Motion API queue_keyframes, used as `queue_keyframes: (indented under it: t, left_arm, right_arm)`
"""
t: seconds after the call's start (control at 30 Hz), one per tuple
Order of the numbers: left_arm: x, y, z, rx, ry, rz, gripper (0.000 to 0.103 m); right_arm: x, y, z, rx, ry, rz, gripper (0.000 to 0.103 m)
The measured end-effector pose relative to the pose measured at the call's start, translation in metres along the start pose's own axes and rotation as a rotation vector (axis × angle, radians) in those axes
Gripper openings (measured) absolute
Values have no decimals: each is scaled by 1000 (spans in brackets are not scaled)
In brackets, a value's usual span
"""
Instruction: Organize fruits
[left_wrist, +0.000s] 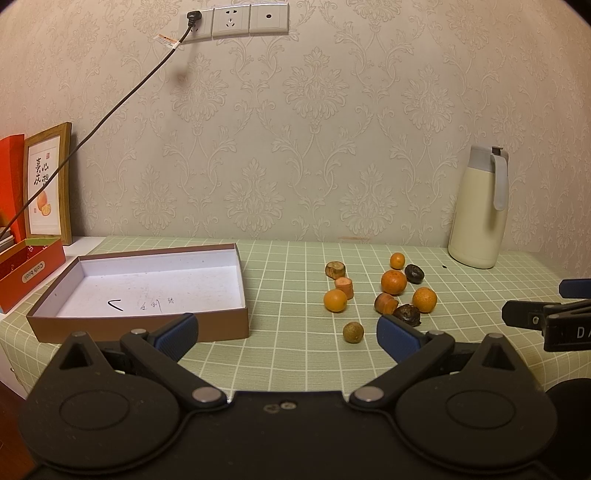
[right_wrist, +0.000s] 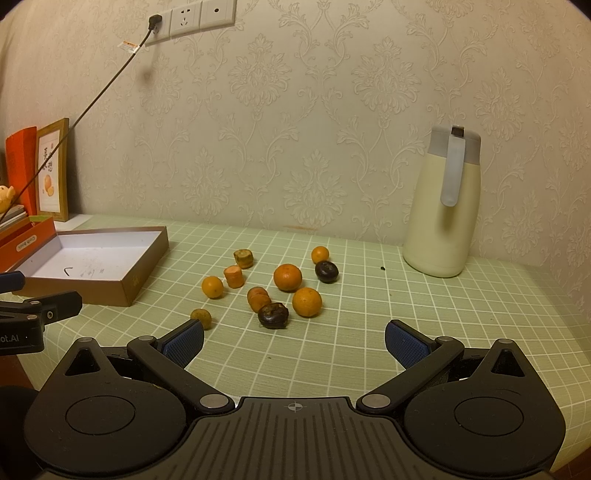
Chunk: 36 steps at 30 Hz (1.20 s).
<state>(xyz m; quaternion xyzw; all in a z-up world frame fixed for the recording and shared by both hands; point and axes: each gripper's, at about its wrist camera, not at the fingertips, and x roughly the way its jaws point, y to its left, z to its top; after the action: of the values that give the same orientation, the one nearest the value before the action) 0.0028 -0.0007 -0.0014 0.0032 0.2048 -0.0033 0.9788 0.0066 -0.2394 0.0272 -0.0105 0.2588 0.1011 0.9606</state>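
Left wrist view first: left gripper (left_wrist: 287, 336) spread wide and holding nothing above the green checked tablecloth (left_wrist: 295, 362); shallow brown cardboard box with white interior (left_wrist: 147, 288) at left; loose cluster of small orange and dark fruits (left_wrist: 393, 281) lying to its right.

Right wrist view: right gripper (right_wrist: 294, 341) likewise wide, holding nothing; fruits ahead of it; cream thermos jug with grey handle (right_wrist: 441, 221) behind at right.

Loose fruits (right_wrist: 287, 277) beside shallow box (right_wrist: 147, 266)

Matt cardboard box (left_wrist: 147, 291); glossy plastic jug (right_wrist: 443, 206); wooden frame (left_wrist: 66, 184).
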Motion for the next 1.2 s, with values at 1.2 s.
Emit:
queue_keyframes:
  t: [1.2]
  left_arm:
    - [65, -41, 8, 61, 45, -61, 74]
  right_arm:
    - [61, -10, 22, 0, 65, 90, 69]
